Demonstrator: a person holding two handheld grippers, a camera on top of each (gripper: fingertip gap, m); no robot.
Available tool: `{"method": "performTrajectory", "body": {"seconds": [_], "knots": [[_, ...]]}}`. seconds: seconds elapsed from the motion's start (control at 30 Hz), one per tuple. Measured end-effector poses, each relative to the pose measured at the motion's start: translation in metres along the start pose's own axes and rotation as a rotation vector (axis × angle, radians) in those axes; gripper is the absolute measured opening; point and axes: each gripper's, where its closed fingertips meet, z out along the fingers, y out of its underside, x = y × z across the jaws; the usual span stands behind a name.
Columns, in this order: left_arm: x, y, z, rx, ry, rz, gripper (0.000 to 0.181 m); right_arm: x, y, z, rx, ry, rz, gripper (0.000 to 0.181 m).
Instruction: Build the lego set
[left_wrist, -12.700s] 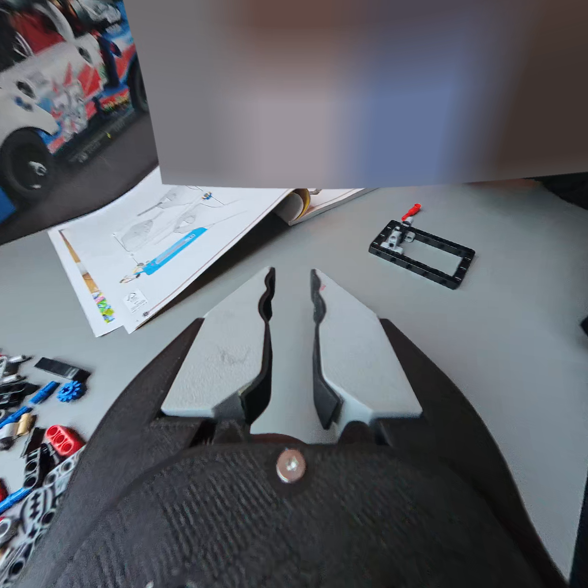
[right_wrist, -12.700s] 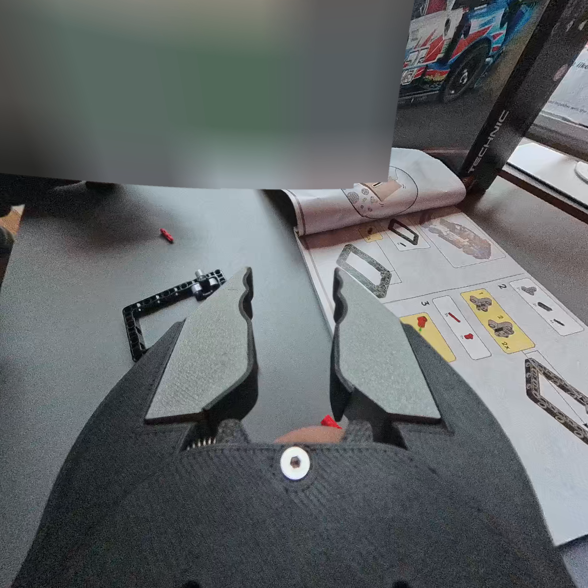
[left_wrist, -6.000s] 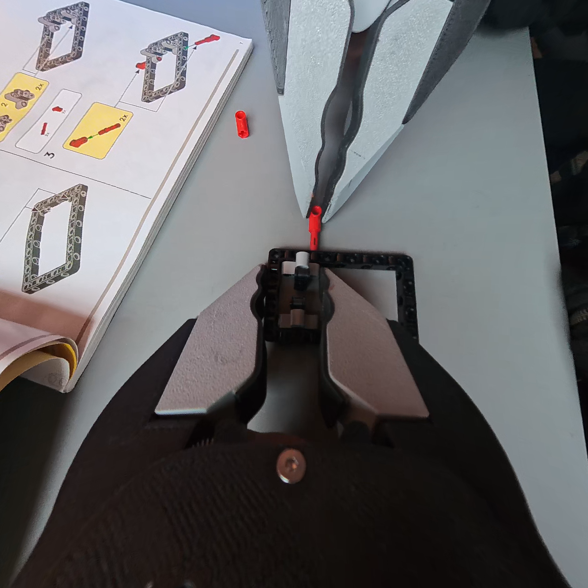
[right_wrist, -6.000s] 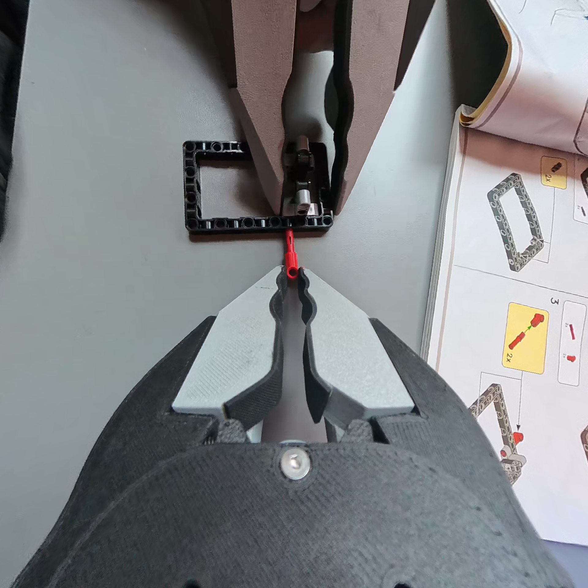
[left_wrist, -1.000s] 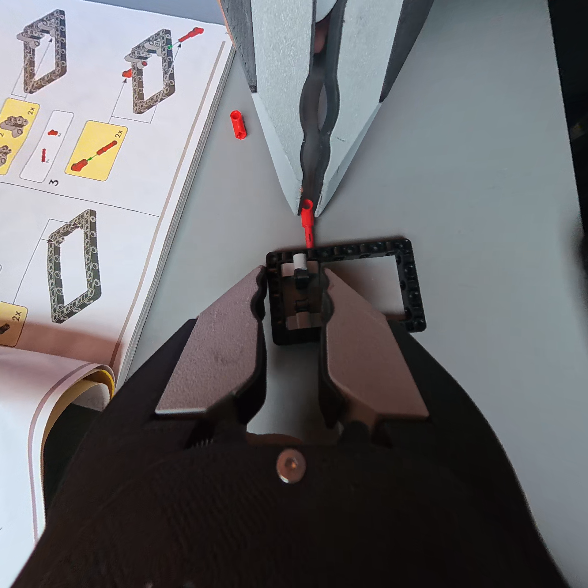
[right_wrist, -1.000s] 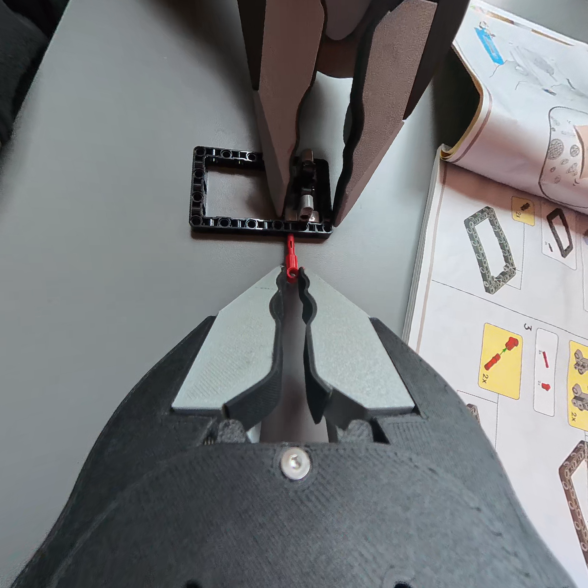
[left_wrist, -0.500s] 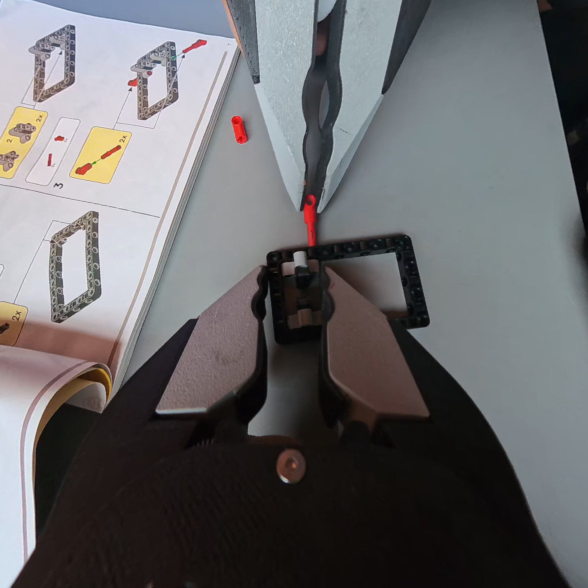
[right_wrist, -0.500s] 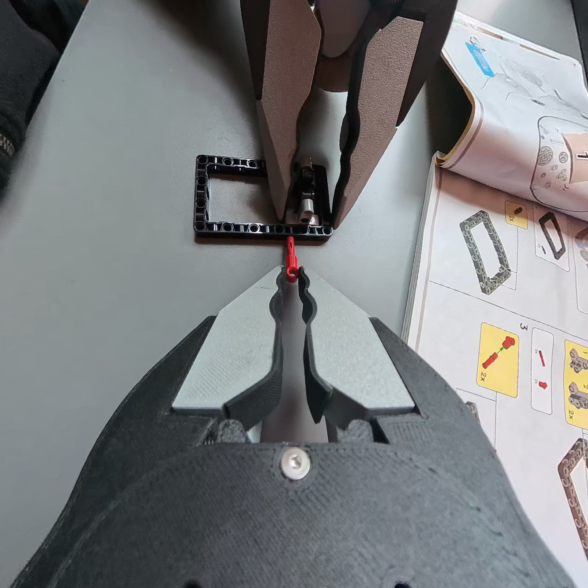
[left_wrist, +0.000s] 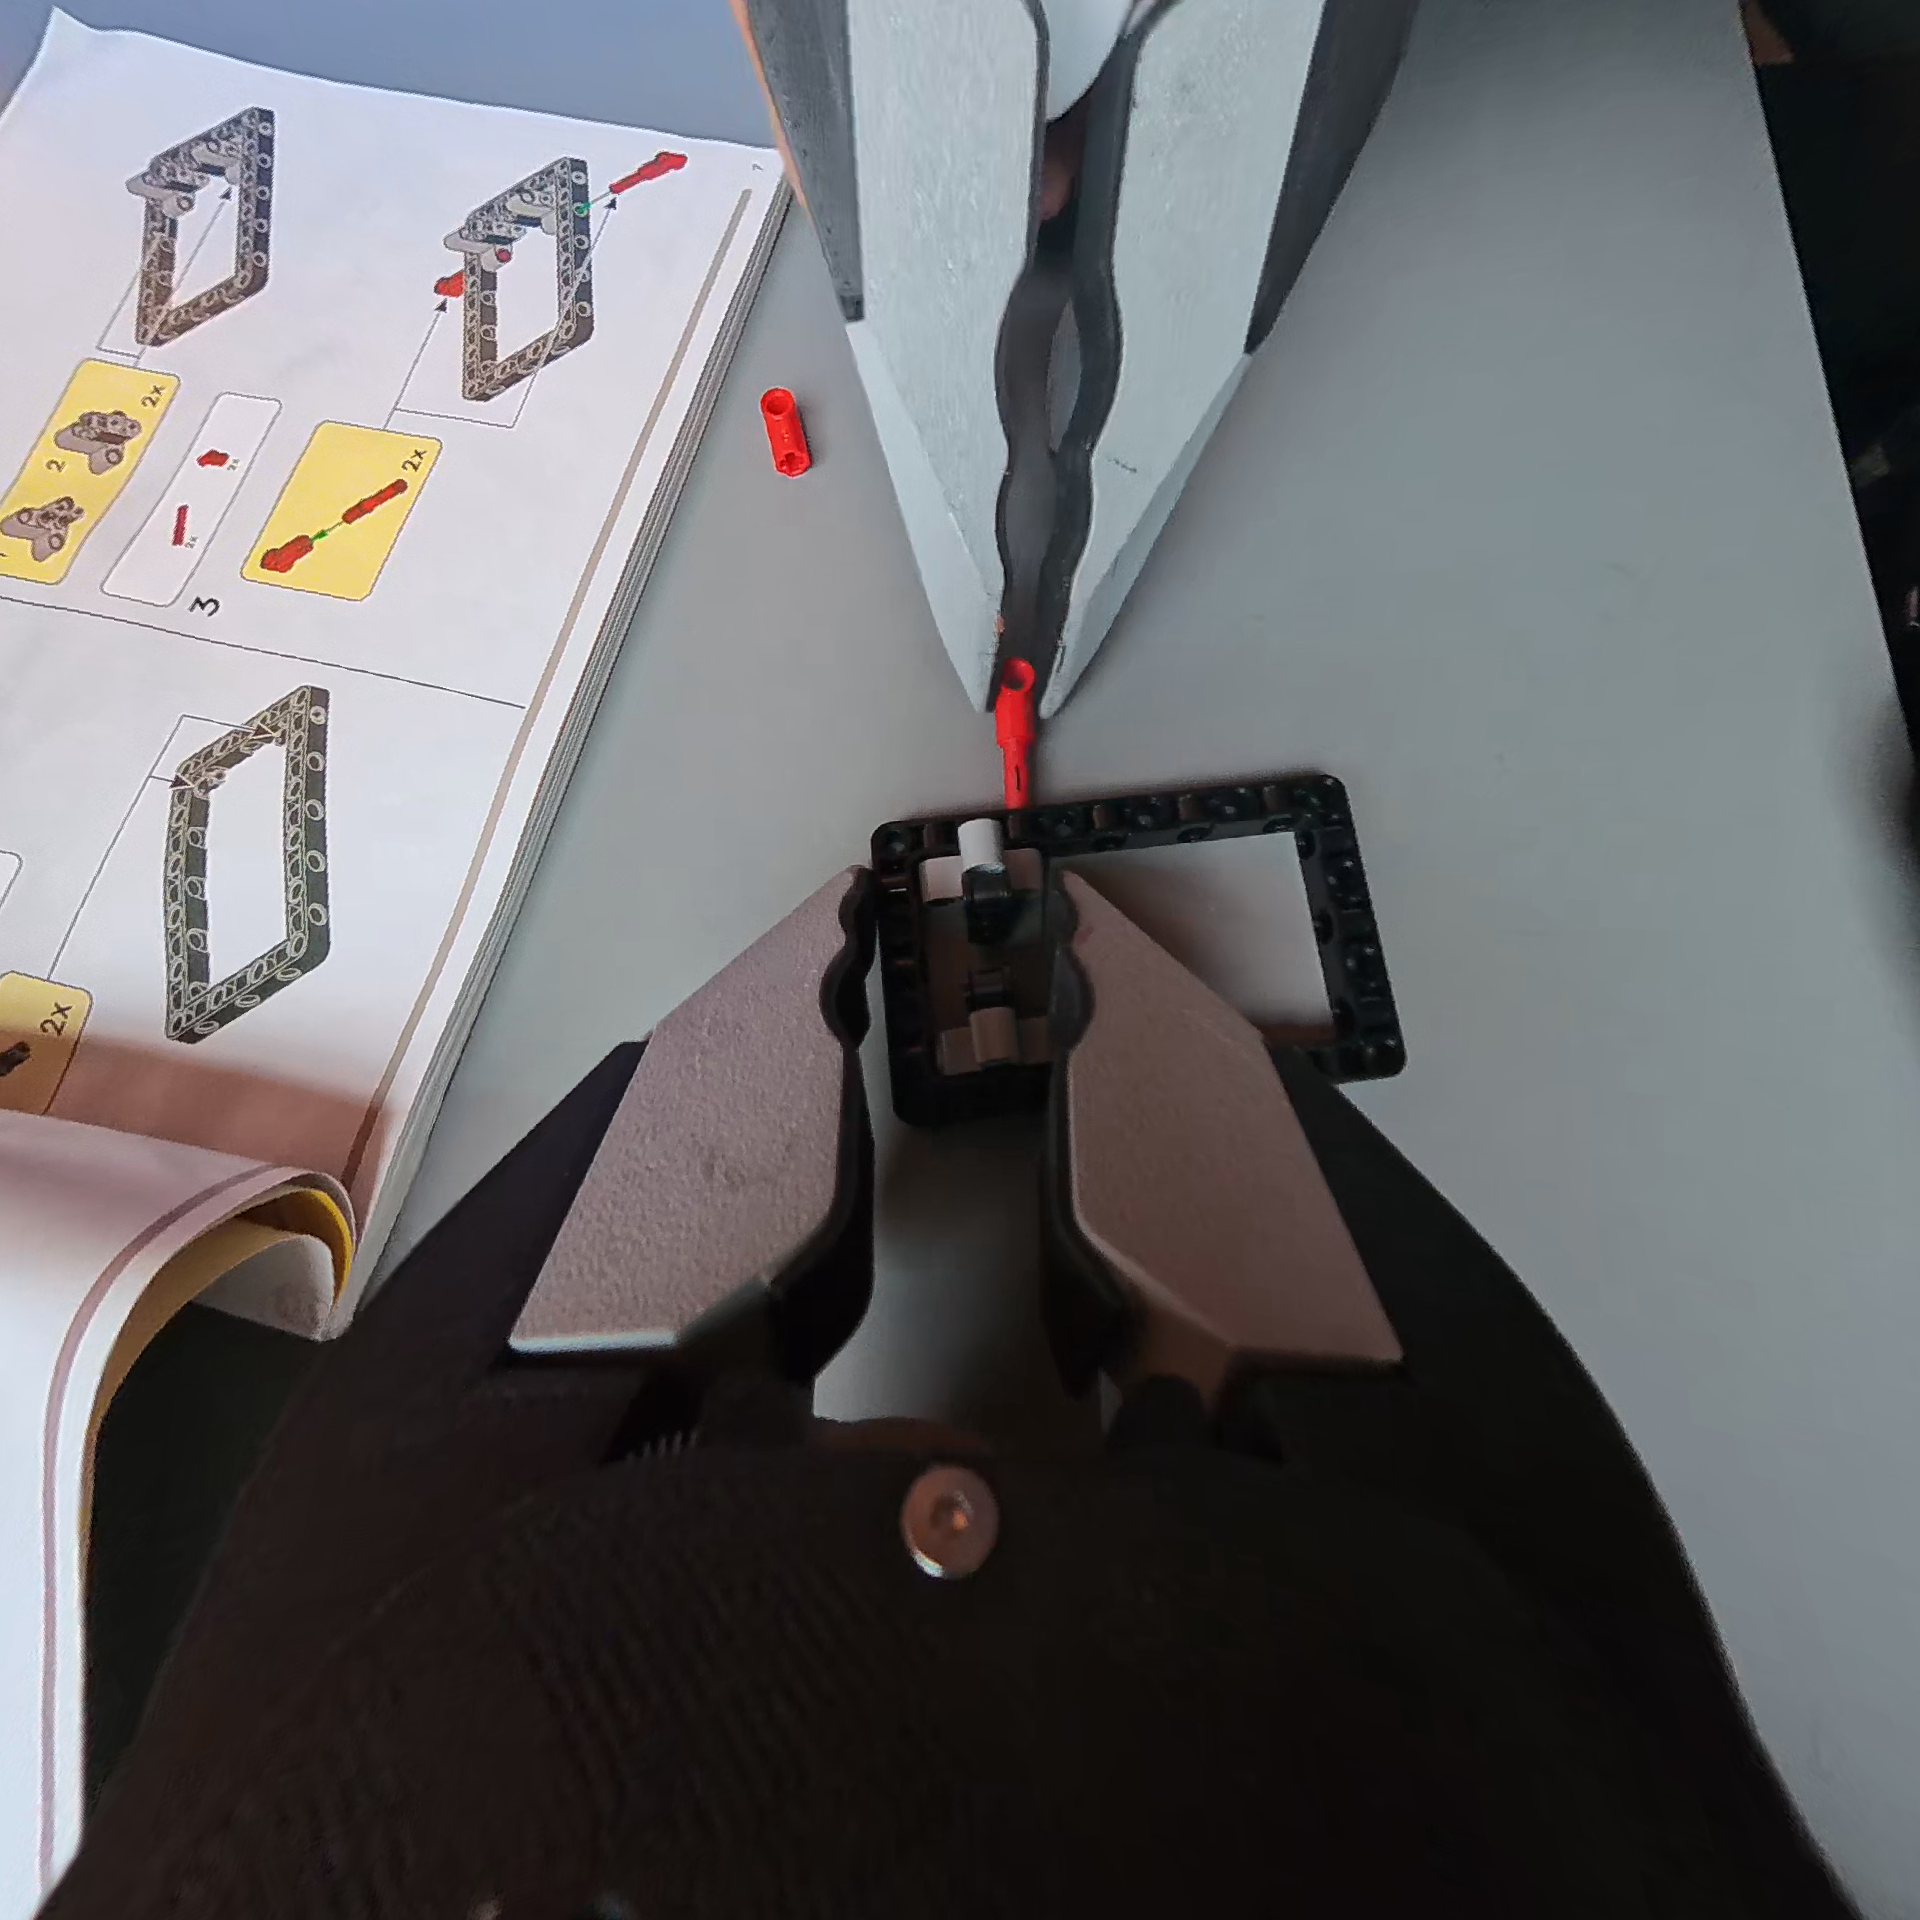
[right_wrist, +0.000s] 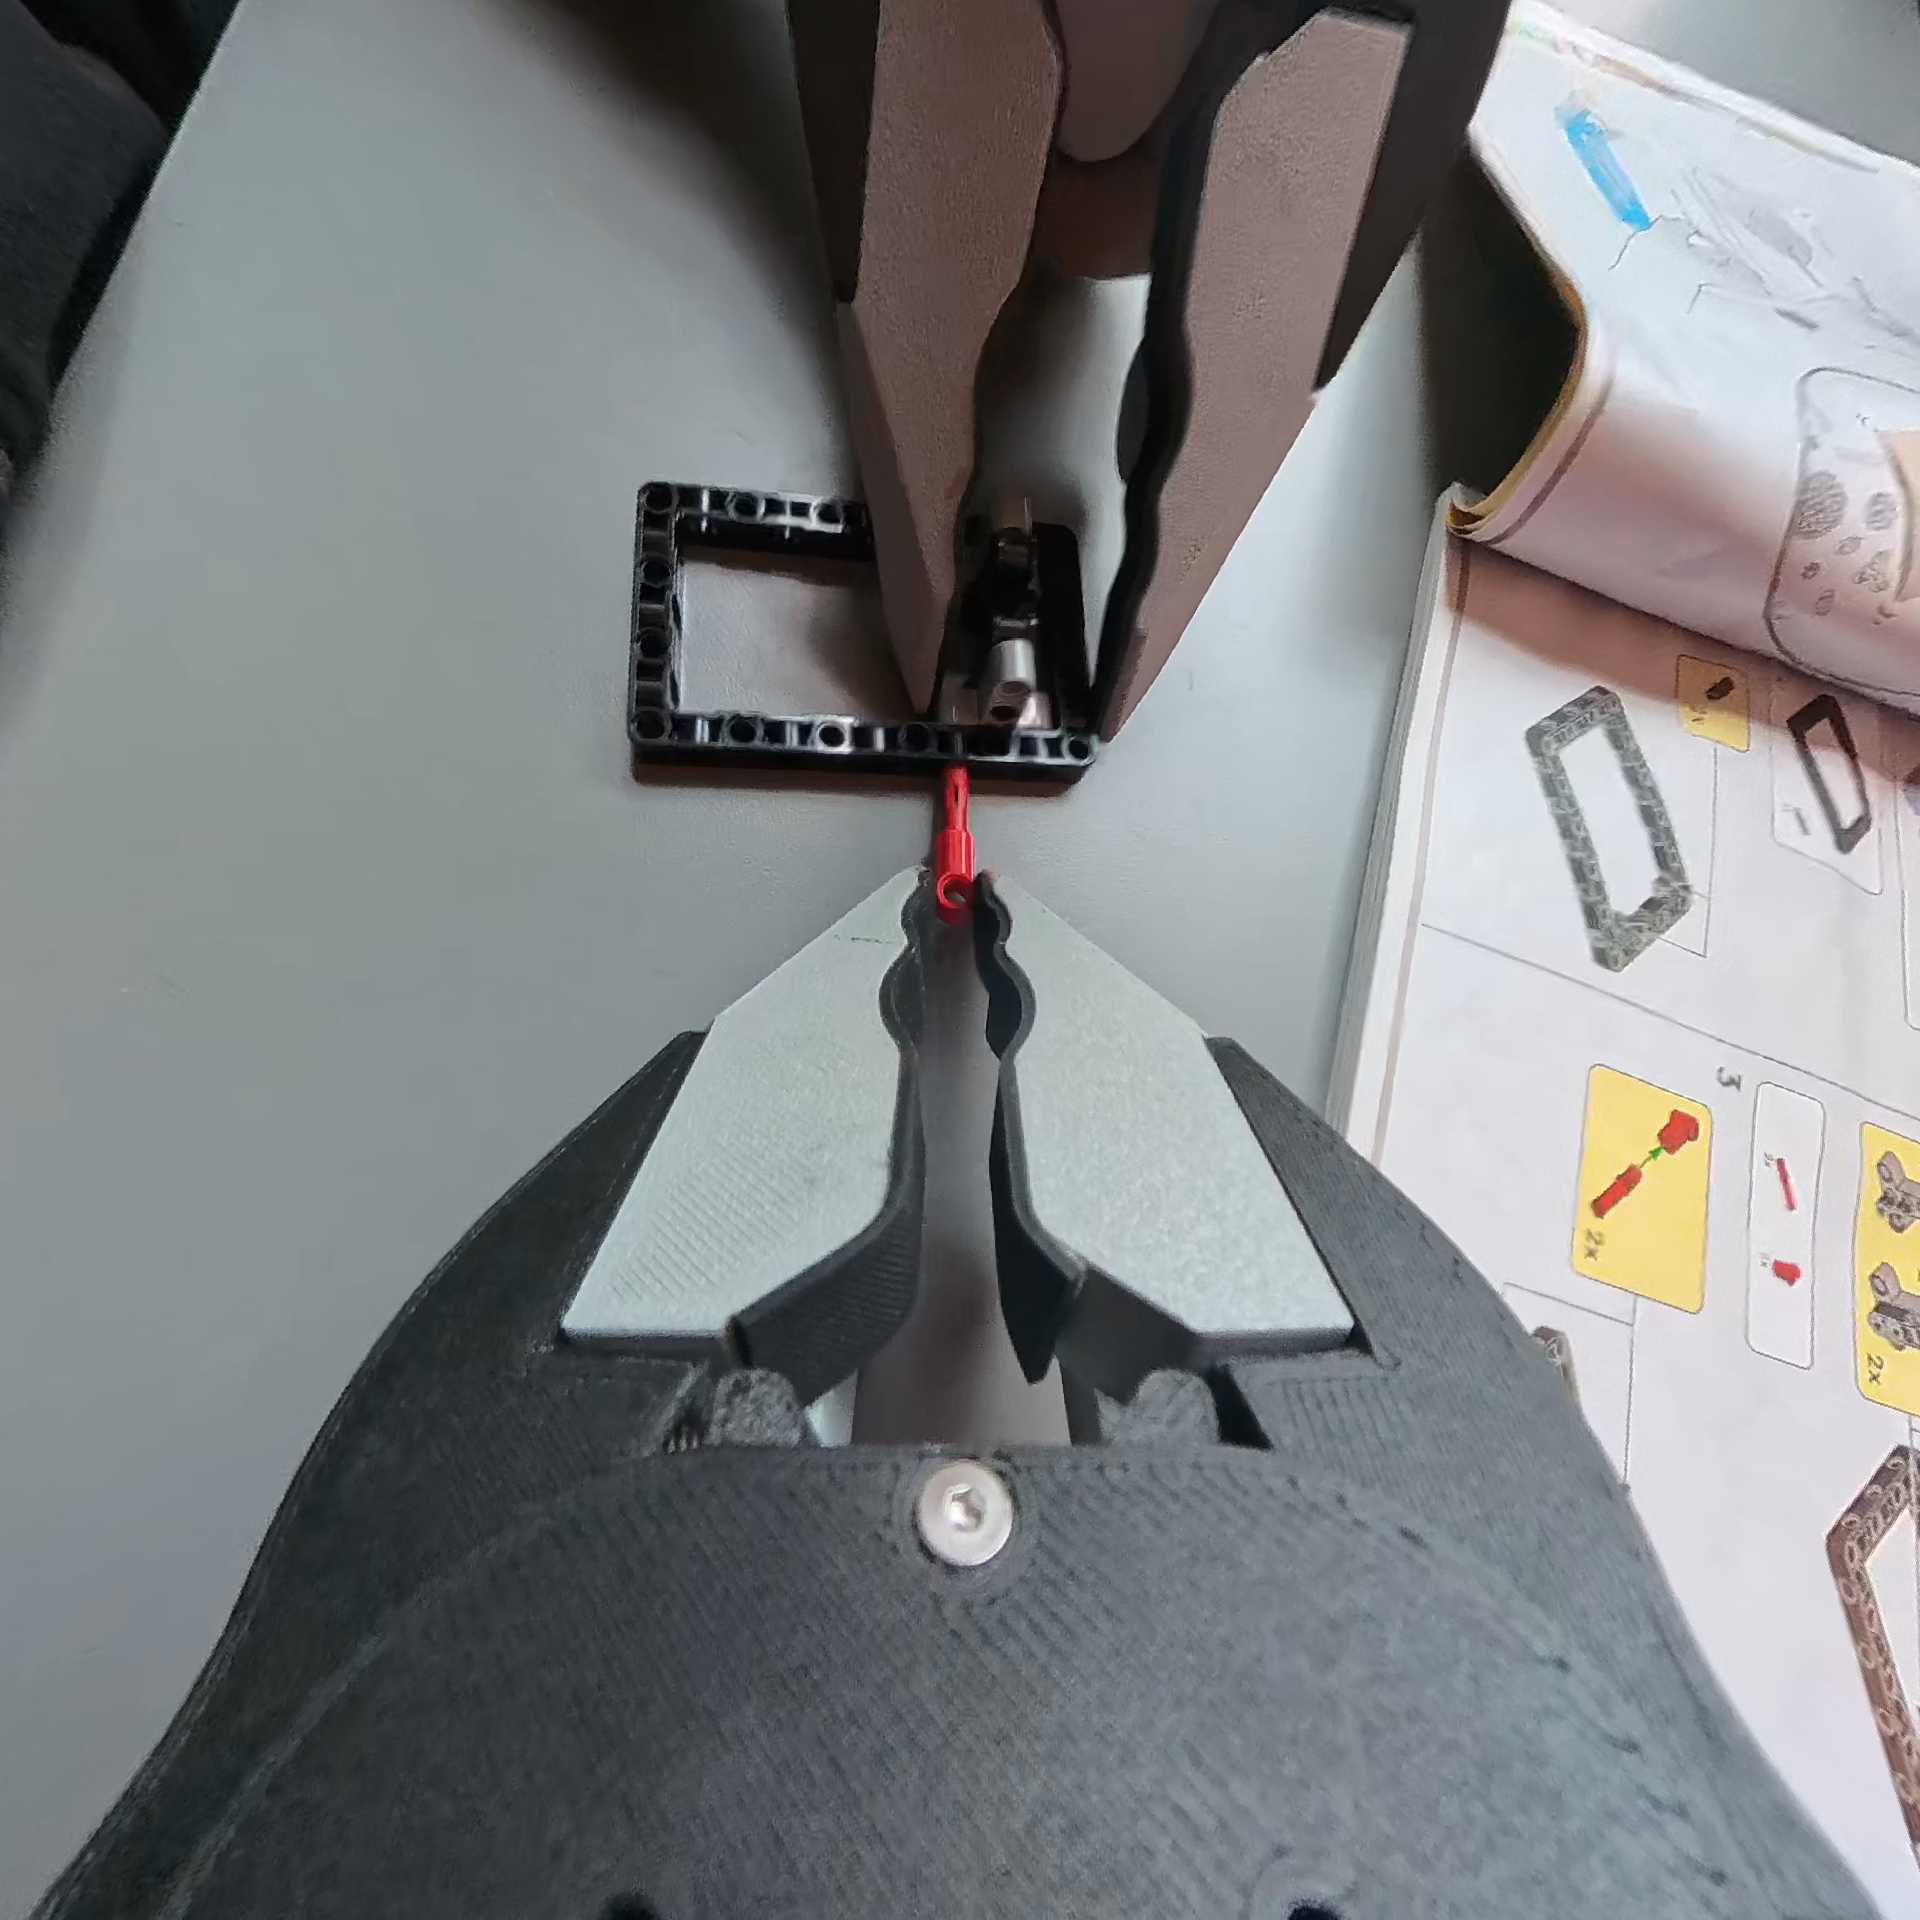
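Note:
A black rectangular frame (left_wrist: 1340, 925) lies flat on the grey table; it also shows in the right wrist view (right_wrist: 655, 613). A grey and black connector piece (left_wrist: 982, 935) sits inside one end of it. My left gripper (left_wrist: 961, 935) is shut on that end of the frame, one finger on each side. My right gripper (right_wrist: 954, 888) is shut on a red axle pin (right_wrist: 952, 842), whose tip touches the frame's long side. In the left wrist view the pin (left_wrist: 1013, 727) points at the frame from the far side.
An open instruction booklet (left_wrist: 312, 623) lies to the left of the frame, and at the right of the right wrist view (right_wrist: 1662, 935). A loose red pin (left_wrist: 781, 431) lies on the table beside the booklet's edge. The tips of both grippers are at nearly the same place.
Over the last second the red pin's tip has edged closer into the frame's side. The left gripper keeps its hold. 12.7 s ago both grippers were open and away from the frame.

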Motion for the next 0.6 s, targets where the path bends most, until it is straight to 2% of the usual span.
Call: {"method": "performTrajectory", "body": {"seconds": [0.6], "knots": [[0.0046,0.0006,-0.0014,-0.002,-0.004,-0.025,0.03,-0.0022,-0.0028,0.003,-0.01,0.039,-0.052,0.004]]}}
